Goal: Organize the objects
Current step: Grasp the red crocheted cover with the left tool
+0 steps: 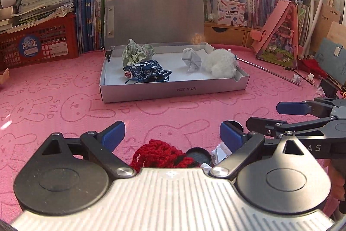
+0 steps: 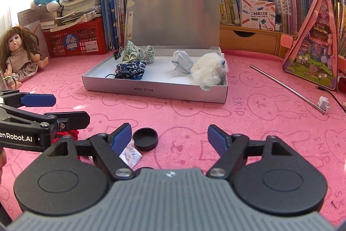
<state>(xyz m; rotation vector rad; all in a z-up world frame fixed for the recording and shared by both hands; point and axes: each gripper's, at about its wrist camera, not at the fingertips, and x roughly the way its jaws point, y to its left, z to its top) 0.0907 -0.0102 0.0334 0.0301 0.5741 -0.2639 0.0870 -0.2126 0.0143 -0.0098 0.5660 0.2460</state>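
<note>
Four items already in the box [image 2: 151, 91]; red yarn [image 1: 160, 154], black cap [image 2: 145, 139], paper scrap [image 2: 130, 156] left before it; both tools [image 1: 172, 135] [image 2: 169, 136] wide open, empty.

Grey box [image 2: 154, 91], front wall: "NO.A-2224", printed upside down. Pink desk mat [image 2: 248, 114]: "SKIP" beside rabbit outlines, repeated. Left tongs [image 2: 39, 108], side of arm: "enRobot.AI", start cut off. White carton [image 2: 258, 13] on shelf: "POCKET LABEL PRINTER".

Contents counted: one open grey cardboard box [image 2: 151, 91] holding two fabric pouches, green checked [image 2: 135, 53] and dark blue patterned [image 2: 129, 71], one folded white paper figure [image 2: 181, 65], one white fluffy plush toy [image 2: 208, 71]; outside, one black round cap [image 2: 145, 139].
</note>
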